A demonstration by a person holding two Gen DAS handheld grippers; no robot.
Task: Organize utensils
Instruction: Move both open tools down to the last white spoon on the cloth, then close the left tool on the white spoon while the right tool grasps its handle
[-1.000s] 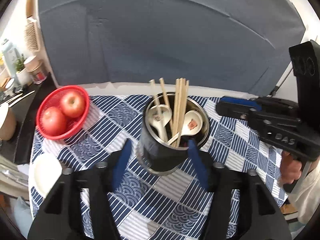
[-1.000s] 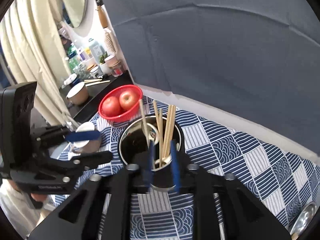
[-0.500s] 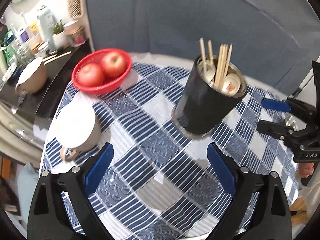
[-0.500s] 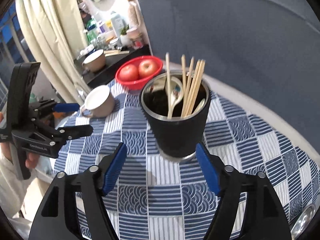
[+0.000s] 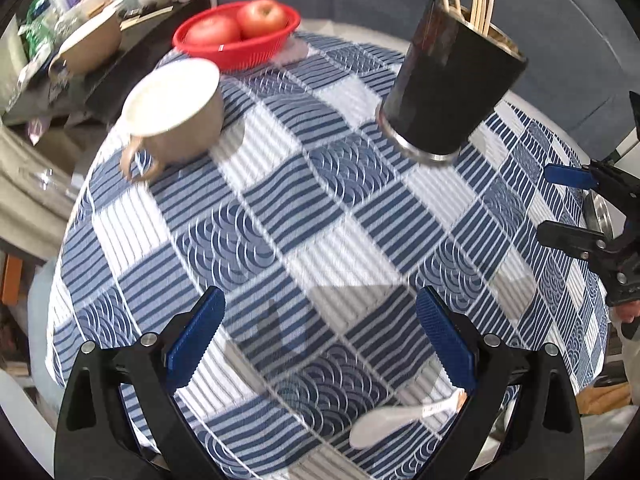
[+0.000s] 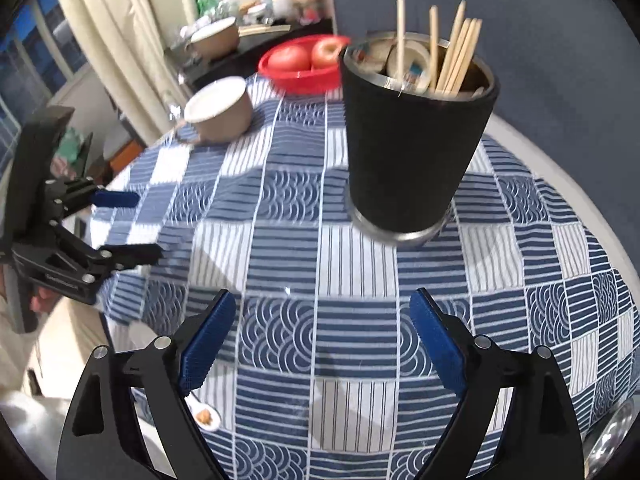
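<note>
A black utensil cup (image 5: 448,76) stands on the blue checked tablecloth (image 5: 304,216), holding several wooden chopsticks (image 5: 480,4) and white spoons (image 6: 408,64); it also shows in the right wrist view (image 6: 412,148). A loose white ceramic spoon (image 5: 396,420) lies near the table's front edge, by my left gripper's right finger; its bowl end shows in the right wrist view (image 6: 204,414). My left gripper (image 5: 320,344) is open and empty, well back from the cup. My right gripper (image 6: 320,340) is open and empty, also short of the cup.
A beige mug (image 5: 176,108) stands left of the cup. A red basket with two apples (image 5: 240,32) sits at the table's far side. A dark side counter (image 5: 80,40) holds a pot and bottles. A metal dish edge (image 6: 616,436) shows at the right.
Both grippers have opened, let go of the cup and chopsticks, and pulled back toward the table's front. The loose spoon has come into view.
</note>
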